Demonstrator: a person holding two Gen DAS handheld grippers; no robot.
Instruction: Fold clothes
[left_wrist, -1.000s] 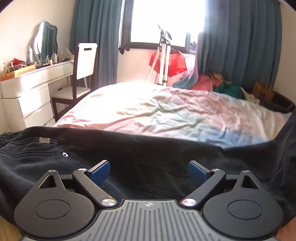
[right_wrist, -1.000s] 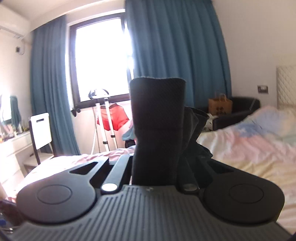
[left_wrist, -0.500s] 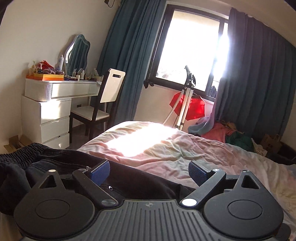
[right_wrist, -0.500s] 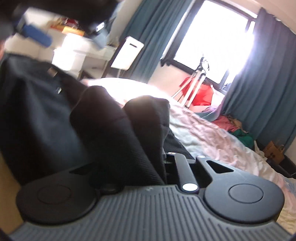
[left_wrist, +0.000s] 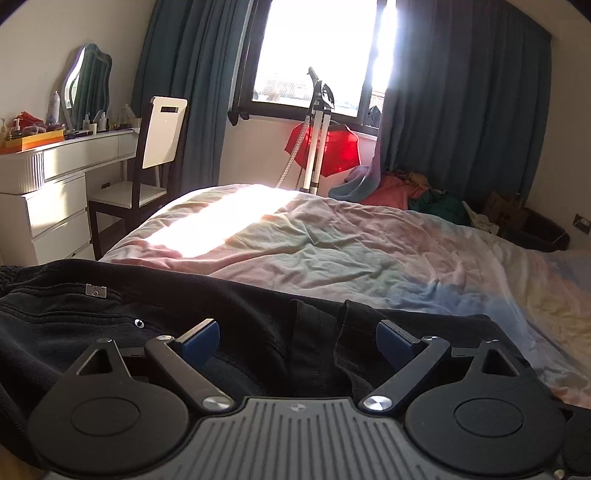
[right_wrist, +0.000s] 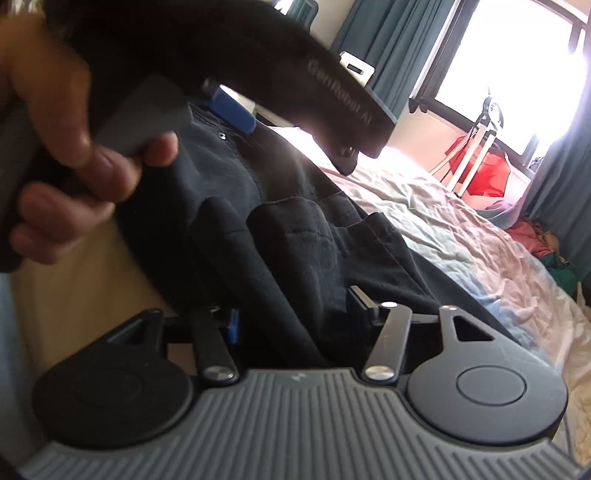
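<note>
A pair of black trousers (left_wrist: 229, 314) lies along the near edge of the bed (left_wrist: 351, 243), waistband with a small label at the left. My left gripper (left_wrist: 297, 338) is open just above the cloth, blue pads wide apart, nothing between them. In the right wrist view my right gripper (right_wrist: 291, 314) has its jaws partly apart around a bunched fold of the black trousers (right_wrist: 303, 243). The hand and body of the left gripper (right_wrist: 229, 107) hang over the trousers at the upper left.
A pastel rumpled bedspread (left_wrist: 406, 258) stretches away. A white dresser (left_wrist: 55, 184) and chair (left_wrist: 147, 166) stand at the left. A garment steamer with red cloth (left_wrist: 321, 147) and a clothes pile (left_wrist: 413, 192) lie under the window.
My right gripper swung down from holding the trouser leg upright and laid it over the rest on the bed, and its jaws have opened somewhat. The left gripper dipped back over the waistband.
</note>
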